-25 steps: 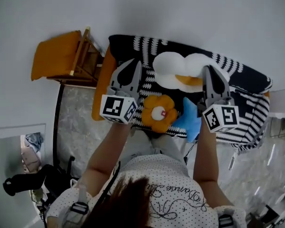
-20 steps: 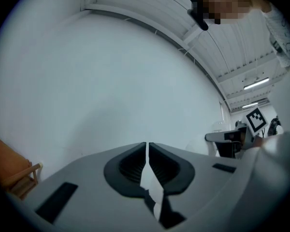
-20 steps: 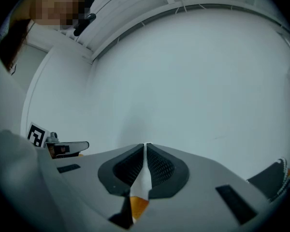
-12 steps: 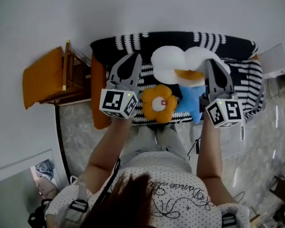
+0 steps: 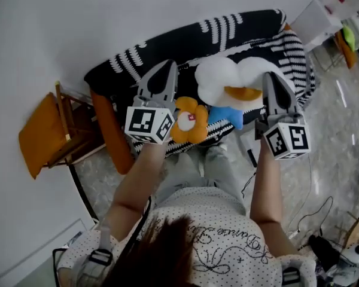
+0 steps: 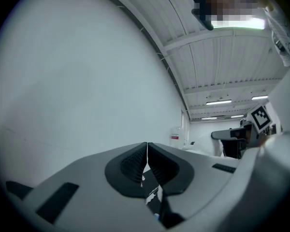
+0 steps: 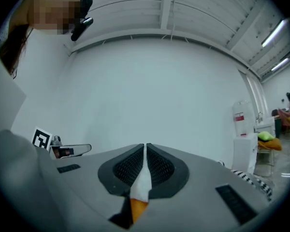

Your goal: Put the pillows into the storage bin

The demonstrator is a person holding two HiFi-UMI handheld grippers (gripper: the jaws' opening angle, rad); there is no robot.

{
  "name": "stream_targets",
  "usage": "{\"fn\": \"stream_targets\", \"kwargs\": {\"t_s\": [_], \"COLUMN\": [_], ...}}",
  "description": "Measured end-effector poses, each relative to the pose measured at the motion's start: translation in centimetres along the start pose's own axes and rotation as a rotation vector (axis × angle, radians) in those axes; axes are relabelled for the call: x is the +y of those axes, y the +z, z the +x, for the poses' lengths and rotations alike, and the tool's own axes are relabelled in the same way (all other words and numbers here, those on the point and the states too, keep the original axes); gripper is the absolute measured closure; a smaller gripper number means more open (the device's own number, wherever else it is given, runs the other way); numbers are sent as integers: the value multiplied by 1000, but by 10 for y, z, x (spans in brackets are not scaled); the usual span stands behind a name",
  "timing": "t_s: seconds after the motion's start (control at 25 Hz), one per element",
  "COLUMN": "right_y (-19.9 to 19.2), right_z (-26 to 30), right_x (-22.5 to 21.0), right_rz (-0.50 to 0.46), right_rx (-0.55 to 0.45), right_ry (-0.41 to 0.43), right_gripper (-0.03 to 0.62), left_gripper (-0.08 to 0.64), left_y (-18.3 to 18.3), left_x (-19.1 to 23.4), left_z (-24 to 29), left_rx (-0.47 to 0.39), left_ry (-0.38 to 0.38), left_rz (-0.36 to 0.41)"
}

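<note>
Left gripper (image 5: 169, 66) and right gripper (image 5: 269, 76) have swung round with their load, fingers clamped on striped cloth (image 5: 227, 31) and the white pillow (image 5: 218, 76) respectively; stowing seemingly remains undone.

Left gripper (image 6: 146, 153): jaws closed, and its body hides whether any cloth is pinched. Right gripper (image 7: 145, 151): only a sliver of the white pillow (image 7: 141, 180) shows, the rest is under its body. Blue pillow (image 5: 224, 113) is partly covered by the flower pillow (image 5: 188, 119). Label (image 7: 239, 118) is too small to read.
</note>
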State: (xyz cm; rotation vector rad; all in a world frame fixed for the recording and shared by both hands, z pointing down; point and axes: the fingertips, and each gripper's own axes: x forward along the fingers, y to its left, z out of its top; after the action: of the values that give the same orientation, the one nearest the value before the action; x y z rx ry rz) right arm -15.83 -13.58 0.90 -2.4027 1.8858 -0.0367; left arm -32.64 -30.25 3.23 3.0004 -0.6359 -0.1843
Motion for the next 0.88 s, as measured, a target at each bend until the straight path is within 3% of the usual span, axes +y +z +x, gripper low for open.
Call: {"fn": "stream_targets", "kwargs": {"t_s": [0.2, 0.88], "right_y": [8, 11], "right_z": [-54, -275], "right_x": [-45, -211], "right_rz": [12, 54], "right_rx": [-19, -38], "right_ry": [-87, -177], "right_gripper": [563, 565], "left_gripper": [552, 555], "left_y": [4, -31], "left_x": [-58, -342], "left_z": [22, 42], "left_rx": [9, 30], "left_ry": [-78, -208], "left_rz": [9, 20]}}
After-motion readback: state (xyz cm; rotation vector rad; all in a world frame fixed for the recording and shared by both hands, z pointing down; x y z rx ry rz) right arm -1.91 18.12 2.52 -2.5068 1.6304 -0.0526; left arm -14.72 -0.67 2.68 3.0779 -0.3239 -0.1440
